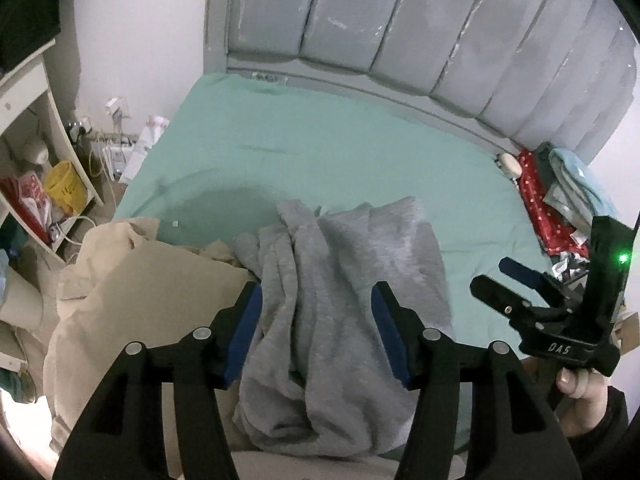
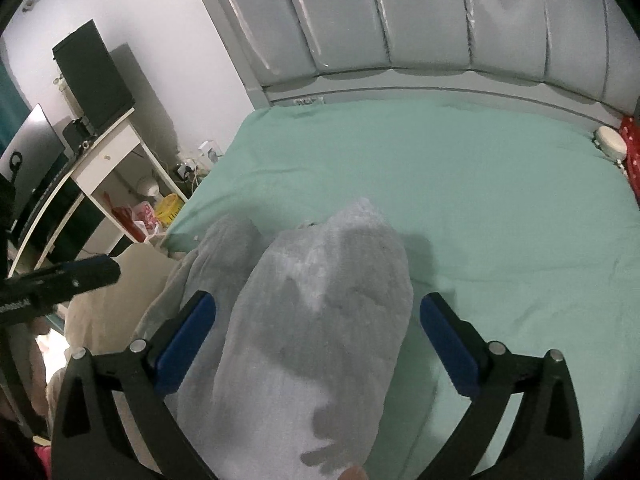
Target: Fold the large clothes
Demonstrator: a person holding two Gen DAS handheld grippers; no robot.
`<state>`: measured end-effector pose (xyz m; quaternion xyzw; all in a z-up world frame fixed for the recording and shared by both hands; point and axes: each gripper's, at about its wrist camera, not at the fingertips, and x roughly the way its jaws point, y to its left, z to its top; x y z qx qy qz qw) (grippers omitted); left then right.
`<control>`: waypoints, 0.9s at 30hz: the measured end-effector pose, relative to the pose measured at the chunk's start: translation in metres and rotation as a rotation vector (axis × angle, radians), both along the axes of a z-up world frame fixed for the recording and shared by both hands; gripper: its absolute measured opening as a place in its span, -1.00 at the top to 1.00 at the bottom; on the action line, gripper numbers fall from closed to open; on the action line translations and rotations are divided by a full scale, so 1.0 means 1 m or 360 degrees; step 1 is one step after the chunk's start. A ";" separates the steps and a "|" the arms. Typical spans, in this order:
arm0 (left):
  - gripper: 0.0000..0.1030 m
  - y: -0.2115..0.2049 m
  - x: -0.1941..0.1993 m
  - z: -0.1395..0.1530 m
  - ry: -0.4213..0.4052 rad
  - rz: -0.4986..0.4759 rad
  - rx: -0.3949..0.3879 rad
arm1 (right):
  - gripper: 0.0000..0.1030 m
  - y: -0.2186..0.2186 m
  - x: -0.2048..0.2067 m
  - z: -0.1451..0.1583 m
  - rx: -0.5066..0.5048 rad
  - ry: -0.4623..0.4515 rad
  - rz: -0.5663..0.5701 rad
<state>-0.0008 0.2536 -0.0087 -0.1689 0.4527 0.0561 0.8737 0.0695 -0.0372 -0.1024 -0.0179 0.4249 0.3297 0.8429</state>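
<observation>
A crumpled grey fleece garment (image 1: 336, 288) lies on the near part of the green bed sheet (image 1: 320, 148); it also shows in the right wrist view (image 2: 320, 320). My left gripper (image 1: 316, 304) is open above the garment, its blue pads apart on either side of the cloth. My right gripper (image 2: 318, 312) is open too, jaws wide over the garment. From the left wrist view the right gripper (image 1: 508, 276) hangs at the right, held by a hand. A beige garment (image 1: 132, 288) lies to the left of the grey one.
A grey padded headboard (image 1: 400, 24) stands at the far end. Red and blue cloths (image 1: 556, 196) are piled at the bed's right edge. A white shelf unit (image 1: 36, 128) with a yellow mug and cables stands left of the bed.
</observation>
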 end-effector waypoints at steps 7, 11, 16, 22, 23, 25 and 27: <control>-0.16 -0.018 -0.016 0.021 -0.0067 -0.0019 0.0033 | -0.97 -0.022 -0.023 0.012 0.0036 0.0039 -0.0064; -0.17 -0.031 -0.028 0.031 -0.0135 -0.0007 0.0042 | -0.97 -0.044 -0.037 0.024 0.0082 0.0042 -0.0134; -0.17 -0.055 -0.039 0.041 -0.0178 -0.0015 0.0056 | -0.97 -0.077 -0.054 0.038 0.0076 0.0031 -0.0208; -0.17 -0.092 -0.046 0.058 -0.0207 -0.0079 0.0094 | -0.97 -0.105 -0.069 0.052 0.0027 -0.0021 -0.0244; -0.17 -0.098 -0.048 0.061 -0.0211 -0.0088 0.0108 | -0.97 -0.110 -0.071 0.054 0.0021 -0.0028 -0.0249; -0.17 -0.114 -0.051 0.068 -0.0227 -0.0115 0.0145 | -0.97 -0.119 -0.074 0.060 0.0008 -0.0051 -0.0266; -0.17 -0.130 -0.054 0.077 -0.0251 -0.0147 0.0172 | -0.97 -0.128 -0.076 0.065 0.0004 -0.0069 -0.0282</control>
